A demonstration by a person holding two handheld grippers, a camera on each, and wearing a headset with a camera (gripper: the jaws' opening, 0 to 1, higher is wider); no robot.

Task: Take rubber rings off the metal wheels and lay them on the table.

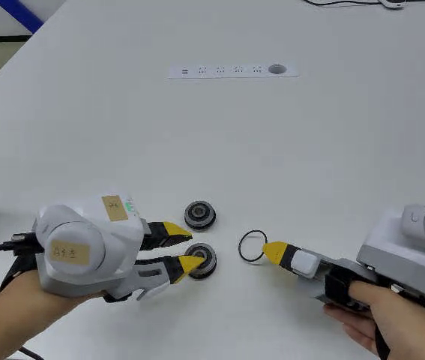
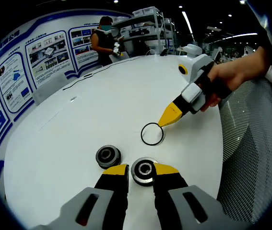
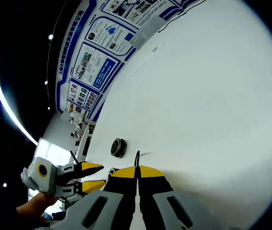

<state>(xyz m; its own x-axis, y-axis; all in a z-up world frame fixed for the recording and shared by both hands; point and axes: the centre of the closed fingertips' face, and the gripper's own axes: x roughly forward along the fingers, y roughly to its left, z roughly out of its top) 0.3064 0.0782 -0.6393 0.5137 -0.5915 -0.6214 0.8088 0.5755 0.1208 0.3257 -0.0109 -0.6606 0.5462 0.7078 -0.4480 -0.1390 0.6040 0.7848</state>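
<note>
On the white table, near its front edge, the left gripper rests with its yellow-tipped jaws partway open and nothing gripped. A dark round metal wheel with a shiny hub lies flat right at those tips. In the left gripper view it sits between the two tips, while the head view puts it just ahead of the nearer one. Whether either jaw touches it cannot be told. A second metal wheel of the same kind lies flat just beyond the first, apart from both jaws.

Just right of the wheels is a thin black rubber ring, free of both of them. The right gripper has its jaws pressed together on the ring's right edge. In the right gripper view the ring rises as a fine dark line from the seam between the closed tips. Whether the ring lies on the table or hangs just above it cannot be told.

Farther back a white power strip lies flat. In the left gripper view a person stands past the table's far end.
</note>
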